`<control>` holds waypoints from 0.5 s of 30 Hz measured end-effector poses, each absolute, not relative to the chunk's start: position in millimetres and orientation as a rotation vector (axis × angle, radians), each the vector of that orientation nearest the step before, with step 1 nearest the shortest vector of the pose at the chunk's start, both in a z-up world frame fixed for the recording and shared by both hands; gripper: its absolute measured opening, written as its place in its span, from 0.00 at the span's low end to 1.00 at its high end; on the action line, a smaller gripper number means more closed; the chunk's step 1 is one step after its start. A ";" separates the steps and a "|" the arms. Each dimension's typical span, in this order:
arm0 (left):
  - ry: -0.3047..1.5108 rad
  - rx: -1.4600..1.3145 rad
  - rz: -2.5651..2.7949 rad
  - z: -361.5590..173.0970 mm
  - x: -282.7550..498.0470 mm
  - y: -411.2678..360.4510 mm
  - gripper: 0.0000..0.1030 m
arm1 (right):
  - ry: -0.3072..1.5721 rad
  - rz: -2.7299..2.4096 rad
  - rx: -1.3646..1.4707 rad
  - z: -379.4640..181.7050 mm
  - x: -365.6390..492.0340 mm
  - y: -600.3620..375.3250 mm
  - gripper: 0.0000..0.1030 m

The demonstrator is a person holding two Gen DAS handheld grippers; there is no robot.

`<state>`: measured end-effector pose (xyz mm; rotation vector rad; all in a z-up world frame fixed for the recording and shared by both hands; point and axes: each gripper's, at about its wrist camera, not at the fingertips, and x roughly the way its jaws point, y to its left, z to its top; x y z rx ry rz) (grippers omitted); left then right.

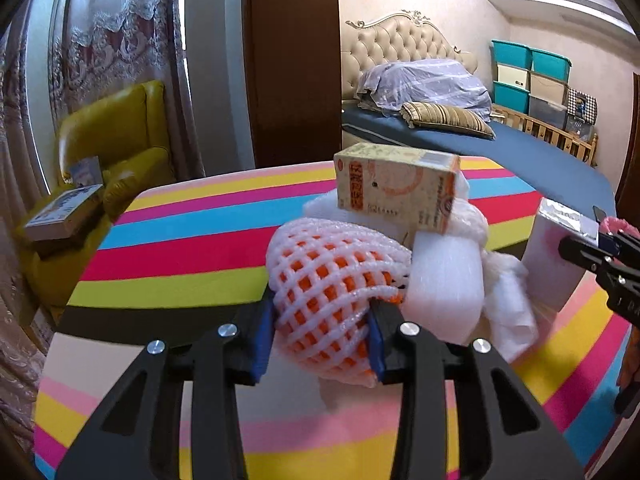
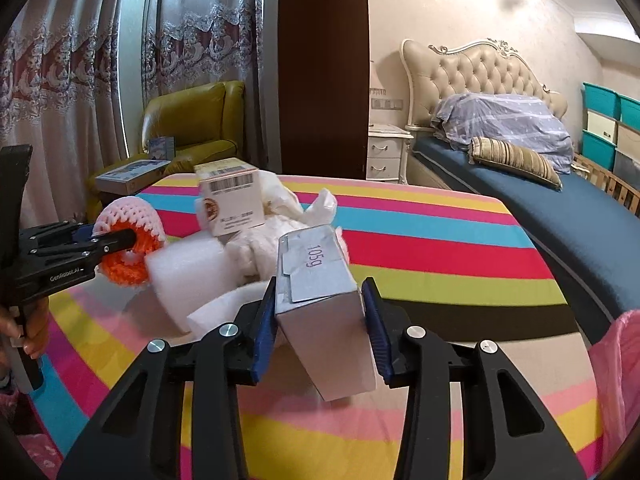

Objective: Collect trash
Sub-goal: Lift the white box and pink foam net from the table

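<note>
On a striped tablecloth (image 1: 192, 216), the left gripper (image 1: 322, 330) is clamped on a ball of white foam netting (image 1: 332, 284) with orange showing through the mesh, its blue pads (image 1: 264, 340) pressing both sides. The right gripper (image 2: 318, 326) is clenched on a silver carton (image 2: 320, 292) marked "105g", tilted between its pads. Just beyond lie the rest of the trash: a white foam block (image 1: 444, 280), crumpled white wrapping (image 1: 508, 288) and a small tan box (image 1: 396, 184) perched on top. Only the right view shows the fingers (image 2: 34, 336) of the person's hand gripping the left tool and the barcode on the box; a pink bag (image 2: 616, 368) is cut off at its edge. Behind stand a yellow armchair (image 2: 192, 120) and a bed (image 2: 560, 208); the box's print is too small to read.
</note>
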<state>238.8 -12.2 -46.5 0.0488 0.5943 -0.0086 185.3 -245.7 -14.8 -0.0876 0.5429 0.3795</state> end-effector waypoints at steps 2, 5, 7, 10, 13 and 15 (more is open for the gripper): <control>0.596 0.048 -0.014 -49.6 223.5 -10.9 0.37 | 0.546 0.384 -0.088 -15.6 173.7 -244.0 0.38; 0.597 0.047 -0.023 -50.1 205.9 -11.0 0.37 | 0.551 0.391 -0.090 -16.6 155.3 -242.0 0.37; 0.592 0.049 -0.026 -49.7 191.2 -11.6 0.38 | 0.552 0.396 -0.093 -17.0 143.9 -241.2 0.37; 0.576 0.063 -0.029 -45.7 172.0 -14.8 0.38 | 0.552 0.407 -0.099 -16.9 127.9 -240.0 0.37; 0.570 0.074 -0.034 -44.5 157.5 -16.2 0.39 | 0.549 0.415 -0.102 -16.8 113.2 -239.1 0.37; 0.571 0.083 -0.040 -42.9 149.8 -17.6 0.39 | 0.549 0.419 -0.101 -15.8 104.8 -239.9 0.37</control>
